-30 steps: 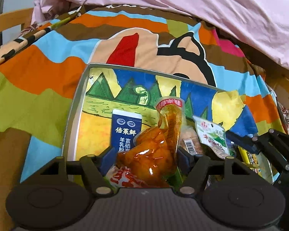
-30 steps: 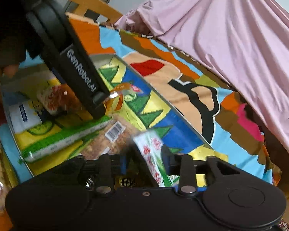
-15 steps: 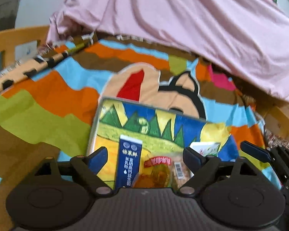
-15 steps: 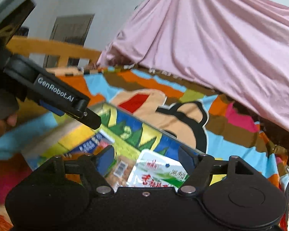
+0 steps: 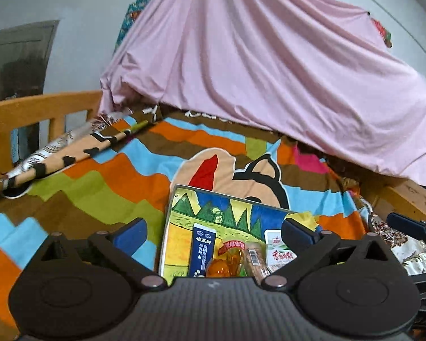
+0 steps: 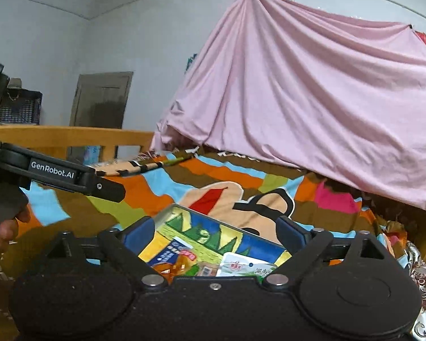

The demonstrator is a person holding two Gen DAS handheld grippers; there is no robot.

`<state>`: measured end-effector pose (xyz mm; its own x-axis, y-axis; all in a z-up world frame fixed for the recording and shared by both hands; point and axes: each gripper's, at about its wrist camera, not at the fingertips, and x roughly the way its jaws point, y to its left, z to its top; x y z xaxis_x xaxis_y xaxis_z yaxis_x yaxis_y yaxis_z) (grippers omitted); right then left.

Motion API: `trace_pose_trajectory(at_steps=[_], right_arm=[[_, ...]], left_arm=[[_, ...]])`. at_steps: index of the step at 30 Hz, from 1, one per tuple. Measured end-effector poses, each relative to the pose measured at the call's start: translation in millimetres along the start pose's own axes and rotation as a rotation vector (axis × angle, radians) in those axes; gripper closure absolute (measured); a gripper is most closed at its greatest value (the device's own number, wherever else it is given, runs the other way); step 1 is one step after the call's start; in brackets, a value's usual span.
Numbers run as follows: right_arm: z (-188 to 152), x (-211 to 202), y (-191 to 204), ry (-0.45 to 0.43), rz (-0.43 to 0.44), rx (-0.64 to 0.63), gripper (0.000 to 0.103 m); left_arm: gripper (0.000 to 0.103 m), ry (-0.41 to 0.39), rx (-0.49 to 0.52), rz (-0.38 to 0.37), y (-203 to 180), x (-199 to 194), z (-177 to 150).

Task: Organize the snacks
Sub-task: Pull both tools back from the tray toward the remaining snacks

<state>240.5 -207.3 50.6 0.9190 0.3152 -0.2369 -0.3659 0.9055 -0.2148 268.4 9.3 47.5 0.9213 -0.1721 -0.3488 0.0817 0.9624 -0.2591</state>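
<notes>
- The left gripper [image 5: 213, 234] hangs over the near end of the tray [image 5: 171, 207], its jaws spread wide after just opening, with nothing pressed between them
- The right gripper [image 6: 213, 234] is likewise wide apart, its jaws having just been opening, and no packet is caught in them
- The tray, a flat tin with a painted picture of green hills and yellow fields, lies on the bed's colourful cartoon blanket [image 5: 122, 176], roughly mid-bed
- The snacks sit bunched at the tray's near end: a dark blue packet [image 5: 201, 251] with white lettering toward the left edge, an orange translucent pouch [image 5: 227, 264] with a red label just beside it, a brownish packet with a barcode [image 5: 254, 257] next to that, and a white-and-green packet [image 5: 278, 251] toward the right edge
- In the right wrist view the left gripper's arm crosses the left side, with a person's fingers [image 6: 2, 228] on its handle
- A pink sheet [image 5: 269, 71] drapes over the far end of the bed, and a wooden bed rail [image 5: 39, 108] runs along the left edge
</notes>
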Motion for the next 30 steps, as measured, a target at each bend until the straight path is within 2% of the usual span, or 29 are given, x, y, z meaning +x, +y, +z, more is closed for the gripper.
trace_pose_trajectory(at_steps=[9, 13, 23, 30], right_arm=[[-3.5, -70.8, 21.5, -0.004, 0.032, 0.006, 0.001], [-11.6, -98.0, 28.4, 0.013, 0.037, 0.020, 0.001], [-39.4, -132.3, 33.1, 0.094, 0.013, 0.085, 0.001], [-61.3, -133.4, 31.5, 0.167, -0.012, 0.125, 0.001]], left_arm=[[0.001, -0.054, 0.035, 0.004, -3.7, -66.8, -26.2], [0.001, -0.056, 0.041, -0.004, -3.7, -88.5, -38.1], [0.001, -0.008, 0.103, 0.022, -2.1, -121.0, -73.4], [0.001, 0.061, 0.134, 0.031, -0.9, -116.3, -95.4]])
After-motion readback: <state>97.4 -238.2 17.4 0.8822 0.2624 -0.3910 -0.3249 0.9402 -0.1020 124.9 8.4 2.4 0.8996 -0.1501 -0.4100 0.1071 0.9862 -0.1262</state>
